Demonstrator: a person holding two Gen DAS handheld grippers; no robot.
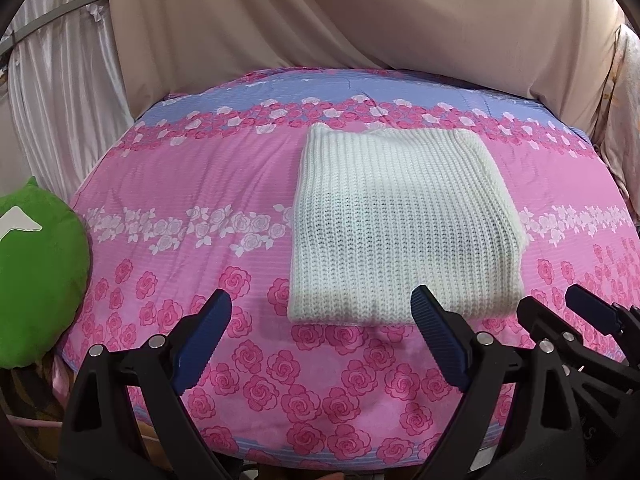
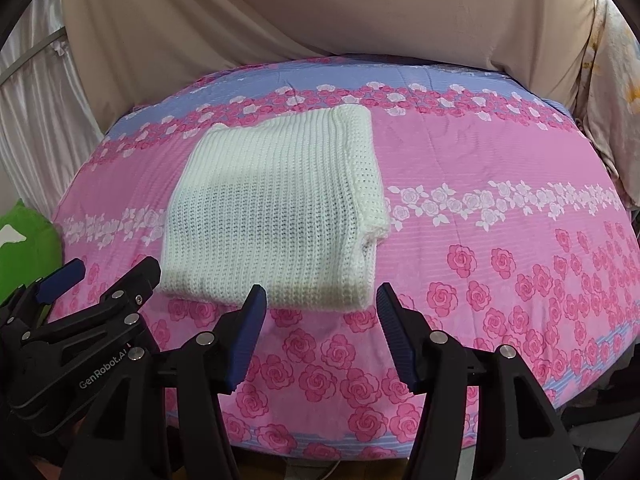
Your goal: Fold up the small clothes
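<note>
A white ribbed knit sweater point(image 1: 400, 220) point(image 2: 276, 208) lies folded into a thick rectangle on the pink rose-print bedspread point(image 1: 180, 184) point(image 2: 500, 160). My left gripper point(image 1: 320, 300) is open, hovering just short of the sweater's near edge with nothing between its blue pads. My right gripper point(image 2: 320, 294) is open too, its jaws less wide, near the sweater's near right corner and holding nothing. The two grippers stand side by side: the right gripper point(image 1: 552, 300) shows at the edge of the left wrist view, and the left gripper point(image 2: 112, 270) at the edge of the right wrist view.
A green plush cushion point(image 1: 36, 272) point(image 2: 24, 240) sits at the bed's left edge. Beige draped cloth point(image 1: 360, 20) hangs behind the bed, with a white curtain point(image 1: 60, 100) at the left. The bedspread's front edge drops off just below the grippers.
</note>
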